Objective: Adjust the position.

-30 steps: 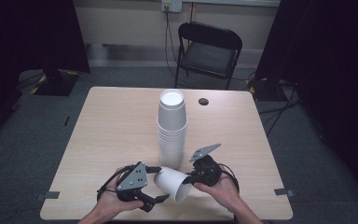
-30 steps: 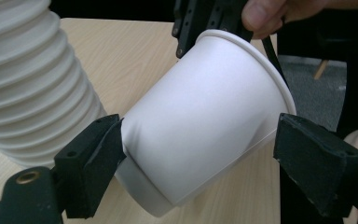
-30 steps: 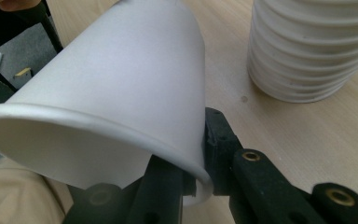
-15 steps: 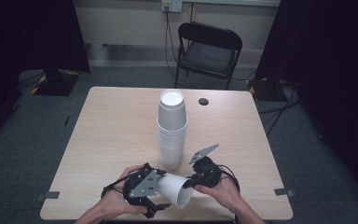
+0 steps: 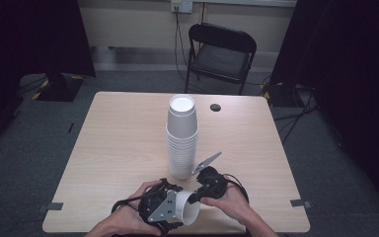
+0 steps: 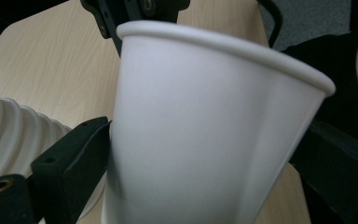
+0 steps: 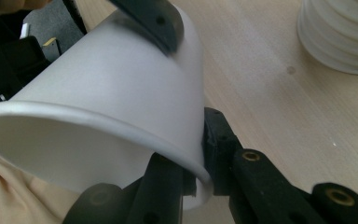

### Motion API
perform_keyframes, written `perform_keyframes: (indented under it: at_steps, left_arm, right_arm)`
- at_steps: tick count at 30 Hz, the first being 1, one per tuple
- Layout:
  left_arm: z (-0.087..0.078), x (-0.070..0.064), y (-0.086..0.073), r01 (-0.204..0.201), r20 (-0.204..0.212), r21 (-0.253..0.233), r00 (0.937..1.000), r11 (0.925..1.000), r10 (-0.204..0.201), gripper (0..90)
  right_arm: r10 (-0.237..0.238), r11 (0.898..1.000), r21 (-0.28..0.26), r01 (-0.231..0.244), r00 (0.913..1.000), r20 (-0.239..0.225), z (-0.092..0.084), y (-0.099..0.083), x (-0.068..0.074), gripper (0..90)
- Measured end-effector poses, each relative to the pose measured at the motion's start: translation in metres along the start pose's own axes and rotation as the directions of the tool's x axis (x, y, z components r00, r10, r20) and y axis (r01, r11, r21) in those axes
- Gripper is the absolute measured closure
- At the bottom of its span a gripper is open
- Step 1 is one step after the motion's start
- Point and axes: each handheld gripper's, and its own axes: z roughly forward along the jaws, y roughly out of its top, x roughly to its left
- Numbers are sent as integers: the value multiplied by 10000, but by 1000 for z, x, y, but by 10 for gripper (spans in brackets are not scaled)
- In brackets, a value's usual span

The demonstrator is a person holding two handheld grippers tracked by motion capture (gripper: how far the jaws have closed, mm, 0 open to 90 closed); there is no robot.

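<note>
A white paper cup [image 5: 188, 211] lies on its side just above the table's front edge, mouth toward me. My right gripper [image 5: 197, 196] is shut on its rim; in the right gripper view [image 7: 193, 163] the two jaws pinch the cup's [image 7: 112, 93] wall from inside and outside. My left gripper [image 5: 177, 207] reaches in from the left. In the left gripper view [image 6: 208, 135] its jaws stand wide on either side of the cup's [image 6: 200, 93] body, close against the wall, which shows no dent. A tall stack of white cups [image 5: 181, 138] stands upside down just behind.
The wooden table [image 5: 118, 138] carries a small black disc [image 5: 215, 107] near its far edge. A black folding chair [image 5: 222, 52] stands beyond the table. Both hands work close to the front edge, right before the cup stack [image 7: 340, 37].
My left gripper has slid to the right and a little down, and its jaws now straddle the cup. The right gripper has kept its hold on the rim and hardly moved.
</note>
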Motion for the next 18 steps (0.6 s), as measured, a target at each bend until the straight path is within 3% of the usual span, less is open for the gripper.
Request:
perform_keyframes:
  at_steps: [7,9,14,18]
  left_arm:
    - [3,-2,-1,-29,-365,-14,9993,10000,28,61]
    - [4,-2,0,-206,-401,95,9990,9997,209,61]
    - [4,-3,2,-165,-532,74,9984,9998,168,69]
    - [0,2,-2,640,-647,-612,9956,9961,-679,114]
  right_arm:
    - [611,9977,292,-607,9981,-122,2,5,-2,851]
    - [718,9968,360,-713,9973,-142,3,6,-2,851]
    - [830,9960,356,-823,9964,-168,6,9,-3,846]
    - [960,9953,-153,-961,9953,-91,1,8,-3,855]
